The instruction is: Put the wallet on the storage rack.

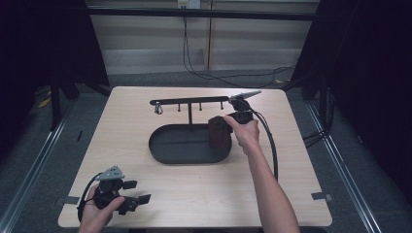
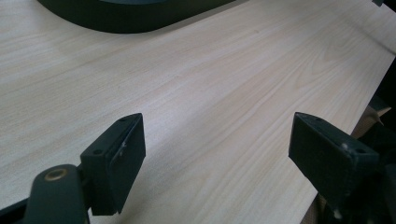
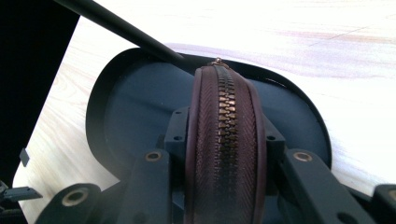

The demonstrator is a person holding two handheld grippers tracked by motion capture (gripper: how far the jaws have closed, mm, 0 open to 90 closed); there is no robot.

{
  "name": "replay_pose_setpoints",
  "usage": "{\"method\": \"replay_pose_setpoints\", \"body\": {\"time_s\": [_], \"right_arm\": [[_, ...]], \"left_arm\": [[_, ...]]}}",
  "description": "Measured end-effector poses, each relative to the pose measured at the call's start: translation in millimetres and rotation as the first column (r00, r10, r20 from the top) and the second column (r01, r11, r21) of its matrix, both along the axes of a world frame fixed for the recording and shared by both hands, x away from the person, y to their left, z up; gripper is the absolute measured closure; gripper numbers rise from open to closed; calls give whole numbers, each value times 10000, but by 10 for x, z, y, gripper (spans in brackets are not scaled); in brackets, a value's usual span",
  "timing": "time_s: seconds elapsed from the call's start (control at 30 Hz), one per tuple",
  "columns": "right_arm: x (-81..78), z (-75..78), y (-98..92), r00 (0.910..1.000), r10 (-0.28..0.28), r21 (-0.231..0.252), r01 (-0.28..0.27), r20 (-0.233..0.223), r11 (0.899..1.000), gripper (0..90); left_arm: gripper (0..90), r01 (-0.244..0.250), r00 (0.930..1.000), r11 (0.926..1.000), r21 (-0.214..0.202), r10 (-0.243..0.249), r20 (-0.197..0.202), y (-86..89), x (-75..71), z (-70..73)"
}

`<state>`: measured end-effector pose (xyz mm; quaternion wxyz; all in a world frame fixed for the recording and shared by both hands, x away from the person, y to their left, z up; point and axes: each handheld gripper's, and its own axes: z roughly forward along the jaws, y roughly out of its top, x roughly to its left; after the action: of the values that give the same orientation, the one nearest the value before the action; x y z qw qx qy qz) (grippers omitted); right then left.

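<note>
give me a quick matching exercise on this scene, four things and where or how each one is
Things:
1. dark brown zipped leather pouch
2. black oval metal tray
3. left gripper
4. small metal ring on the black hook rail

States:
A. hangs near the rail's left end
B. clamped between the right gripper's jaws, over the tray's right end
C. jaws wide apart, nothing between them, at the near left corner of the light wooden table
D. lies in the table's middle under the rail

Pairs: 1-B, 2-D, 3-C, 4-A
</note>
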<state>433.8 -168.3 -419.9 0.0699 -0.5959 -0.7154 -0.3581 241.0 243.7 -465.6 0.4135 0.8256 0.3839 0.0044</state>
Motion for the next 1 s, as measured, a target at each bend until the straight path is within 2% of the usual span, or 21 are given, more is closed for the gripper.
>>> {"method": "replay_pose_setpoints", "body": {"time_s": [0.37,0.57,0.67,0.73,0.77,0.9,1.0], "right_arm": [[21,-222,88,9997,-228,555,227,19,9982,658],[40,-314,140,10000,-35,933,40,-58,9956,654],[47,-343,162,10000,69,941,-70,8,9955,646],[49,-340,165,10000,63,852,-65,24,9963,612],[49,-331,162,9999,-62,803,52,122,9968,548],[51,-313,150,10000,40,30,-40,2,10000,398],[51,-314,125,10000,-25,-134,25,2,9999,356]], "left_arm": [[188,4,10000,10000,-7,-4,-16,0,0,-1],[188,10,10000,10000,17,-10,-6,-10,4,0],[188,-15,10000,10000,9,15,-8,-8,3,2],[188,-13,10000,10000,3,13,-15,-8,4,2],[189,-10,10000,10000,1,10,-21,-9,6,1],[188,36,10000,10000,28,-36,-31,-15,8,0],[188,18,10000,10000,38,-18,-27,-16,8,-1]]}}
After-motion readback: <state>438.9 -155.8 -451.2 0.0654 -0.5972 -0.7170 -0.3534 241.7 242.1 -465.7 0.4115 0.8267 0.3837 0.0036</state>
